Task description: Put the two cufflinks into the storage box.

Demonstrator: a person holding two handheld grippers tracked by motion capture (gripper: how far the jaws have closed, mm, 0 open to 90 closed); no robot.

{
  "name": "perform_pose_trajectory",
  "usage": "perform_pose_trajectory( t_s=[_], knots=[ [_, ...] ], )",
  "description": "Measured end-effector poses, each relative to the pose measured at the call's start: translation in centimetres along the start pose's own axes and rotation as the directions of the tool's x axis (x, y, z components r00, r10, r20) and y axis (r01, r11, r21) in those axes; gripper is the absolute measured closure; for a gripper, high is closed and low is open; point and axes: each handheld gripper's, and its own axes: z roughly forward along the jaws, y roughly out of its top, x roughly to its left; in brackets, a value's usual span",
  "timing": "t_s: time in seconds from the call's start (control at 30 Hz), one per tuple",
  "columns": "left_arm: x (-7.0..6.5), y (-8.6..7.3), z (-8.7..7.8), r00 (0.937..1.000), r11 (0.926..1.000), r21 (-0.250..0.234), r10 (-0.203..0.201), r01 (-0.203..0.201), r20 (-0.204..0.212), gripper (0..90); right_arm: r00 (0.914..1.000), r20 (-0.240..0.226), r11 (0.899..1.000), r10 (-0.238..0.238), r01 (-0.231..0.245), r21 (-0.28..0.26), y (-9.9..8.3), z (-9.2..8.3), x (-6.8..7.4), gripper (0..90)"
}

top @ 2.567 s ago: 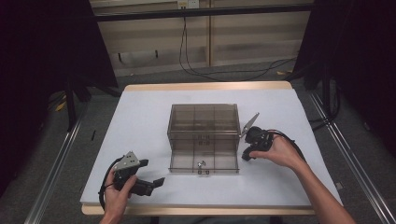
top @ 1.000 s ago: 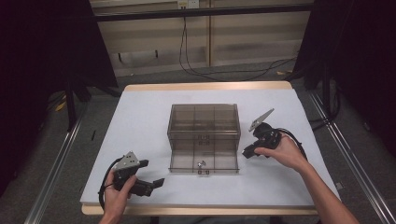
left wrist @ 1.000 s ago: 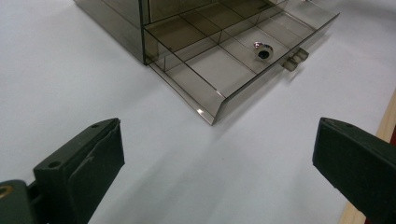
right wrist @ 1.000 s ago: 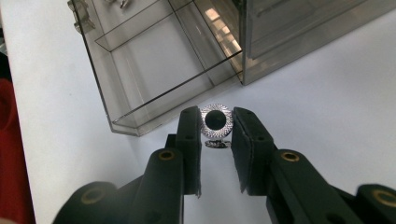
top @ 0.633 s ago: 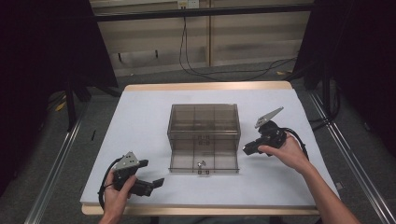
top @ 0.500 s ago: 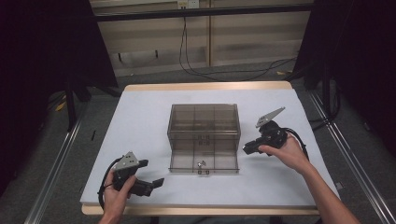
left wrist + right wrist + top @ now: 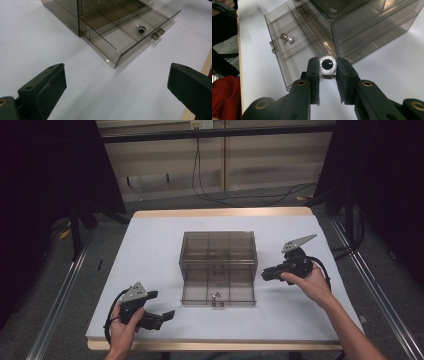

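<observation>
On the table (image 7: pixel 150 250): 1 drawer box (image 7: pixel 218 251), 2 rings (image 7: pixel 328 64).

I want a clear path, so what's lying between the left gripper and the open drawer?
Nothing: in the left gripper view, bare white table separates the left gripper from the open drawer.

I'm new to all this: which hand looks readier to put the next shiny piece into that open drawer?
The right. Its gripper already pinches a round silver piece between its jaws, beside the open drawer. The left gripper sits near the table's front edge, jaws wide apart with nothing between them.
</observation>
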Motion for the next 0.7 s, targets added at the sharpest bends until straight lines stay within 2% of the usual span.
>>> perform_pose_trajectory(
  t_s=[0.1,0.3,0.4,0.47,0.7],
  knots=[
    [0.0,0.0,0.0,1.0,1.0,0.001,0.0,0.0,-0.001,2.1,0.9999,0.012,1.0,-0.003,0.003,-0.017,0.1,0.0,0.2,73.6],
    [0.1,0.0,0.0,1.0,1.0,0.0,-0.002,0.002,0.0,2.1,1.0,-0.004,0.999,-0.003,0.003,-0.046,0.3,0.1,0.5,73.6],
    [0.1,0.0,-0.1,0.9999,1.0,0.009,0.0,0.0,-0.011,2.1,0.9998,-0.022,0.998,0.0,-0.001,-0.065,0.4,0.1,0.7,73.6],
    [0.1,-0.1,-0.1,1.0,1.0,-0.005,-0.008,0.008,-0.002,2.1,0.9994,-0.034,0.997,0.0,-0.002,-0.077,0.5,0.1,0.8,73.6],
    [0.2,0.0,-0.2,1.0,1.0,-0.005,-0.003,0.003,-0.006,2.1,0.9982,-0.059,0.997,-0.008,0.003,-0.079,0.7,0.5,1.2,73.6]
  ],
)
